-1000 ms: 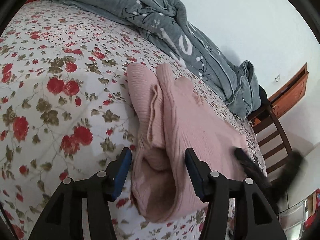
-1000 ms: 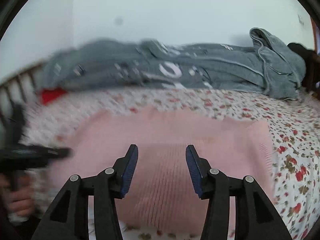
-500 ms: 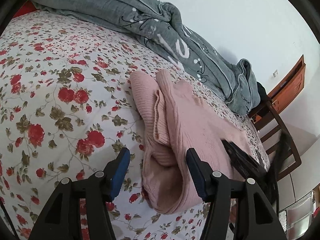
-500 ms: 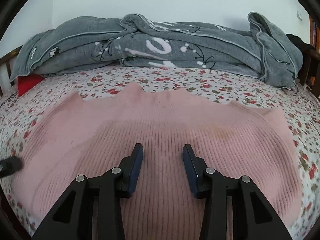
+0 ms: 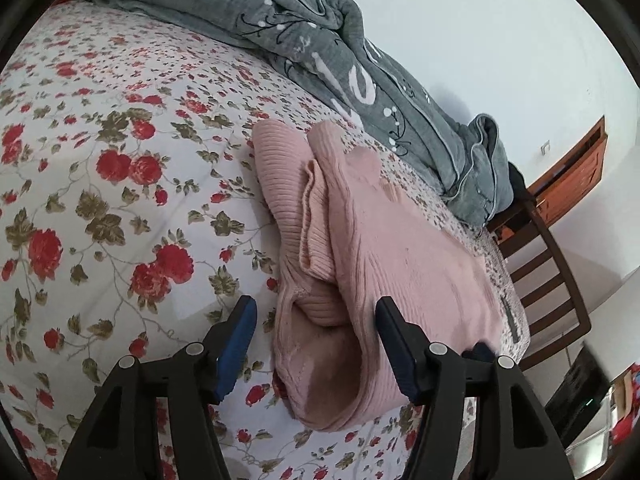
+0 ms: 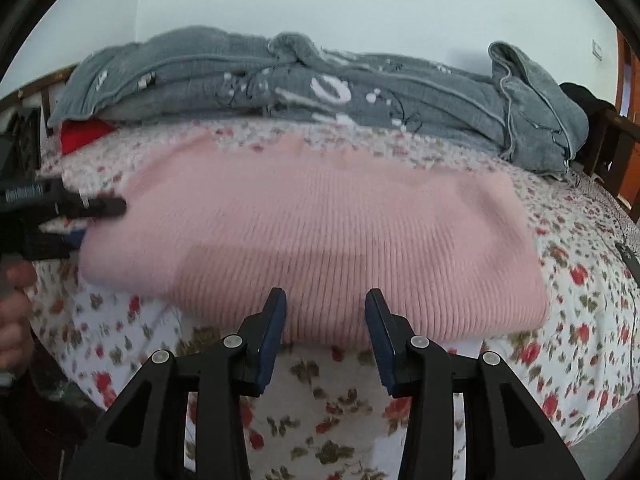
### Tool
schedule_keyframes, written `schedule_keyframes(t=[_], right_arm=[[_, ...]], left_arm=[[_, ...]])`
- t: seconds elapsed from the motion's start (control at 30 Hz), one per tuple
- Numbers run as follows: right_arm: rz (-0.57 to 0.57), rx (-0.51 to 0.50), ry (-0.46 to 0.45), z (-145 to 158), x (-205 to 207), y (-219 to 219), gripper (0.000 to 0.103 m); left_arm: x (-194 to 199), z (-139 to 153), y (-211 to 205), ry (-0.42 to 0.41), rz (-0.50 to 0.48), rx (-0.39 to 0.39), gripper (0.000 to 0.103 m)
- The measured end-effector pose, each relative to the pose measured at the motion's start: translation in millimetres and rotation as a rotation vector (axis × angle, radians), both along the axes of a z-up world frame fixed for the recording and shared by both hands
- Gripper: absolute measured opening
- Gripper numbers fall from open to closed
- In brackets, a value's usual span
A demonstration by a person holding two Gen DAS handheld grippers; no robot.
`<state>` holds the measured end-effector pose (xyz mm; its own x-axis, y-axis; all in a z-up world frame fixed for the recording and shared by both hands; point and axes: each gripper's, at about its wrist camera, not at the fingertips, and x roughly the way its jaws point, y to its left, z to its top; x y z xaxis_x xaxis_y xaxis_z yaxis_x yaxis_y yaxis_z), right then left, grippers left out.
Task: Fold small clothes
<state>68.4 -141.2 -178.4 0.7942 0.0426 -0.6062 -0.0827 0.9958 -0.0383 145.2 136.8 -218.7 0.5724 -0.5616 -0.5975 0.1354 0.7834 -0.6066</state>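
Left wrist view: a pink sweater [image 5: 384, 256] lies folded on a flowered bedsheet [image 5: 100, 184], its open end facing the camera with ribbed layers tucked one inside another. The left gripper [image 5: 316, 332] sits low at that end, jaws spread wide and holding nothing; the blue pads flank the bundle's near edge without closing on it. Judged from the stance, the tool is lined up to take the stacked layers together, so that the fold would travel as one piece rather than fall open. A gray quilt [image 5: 344, 52] is heaped along the far side of the bed, well clear of the work, and a wooden chair [image 5: 548, 280] stands past the mattress corner.

Right wrist view: the same sweater [image 6: 320, 240] shows as a broad, flat rectangle across the middle of the bed, its long folded edge nearest the lens. The right gripper [image 6: 325, 322] is released too, jaws apart and empty, poised just in front of that edge; the picture does not settle whether the pads touch the knit. The left gripper [image 6: 86, 220] appears at the sweater's left end, against the fabric. With one tool at the end and one at the long side, the garment looks ready for a further fold or a lift. The quilt [image 6: 320, 92] lines the wall behind.
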Motion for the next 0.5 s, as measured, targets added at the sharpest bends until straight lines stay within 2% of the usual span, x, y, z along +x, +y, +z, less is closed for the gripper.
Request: schedule_keyframes(t=[0.13,0.27,0.33,0.4,0.5], right_arm=[[-0.021,0.010,-0.029,7,27,1,0.042],[-0.054,0.017,-0.001,-11,60,-2,0.042],[-0.058,-0.008,-0.040,-16,57,2,0.044],[-0.055,-0.049,-0.036,-17,57,6,0.044],[-0.050,-0.022,-0.025,-18,58,6,0.044]], left_arm=[[5,3,-8,0.007,-0.005,0.030,0.060],[12,0,-18,0.003,-0.004,0.063,0.060],[16,0,-23,0.001,0.004,0.077,0.060],[23,-1,-27,0.015,0.016,0.085,0.060],[29,1,-26,0.024,0.060,0.069,0.057]])
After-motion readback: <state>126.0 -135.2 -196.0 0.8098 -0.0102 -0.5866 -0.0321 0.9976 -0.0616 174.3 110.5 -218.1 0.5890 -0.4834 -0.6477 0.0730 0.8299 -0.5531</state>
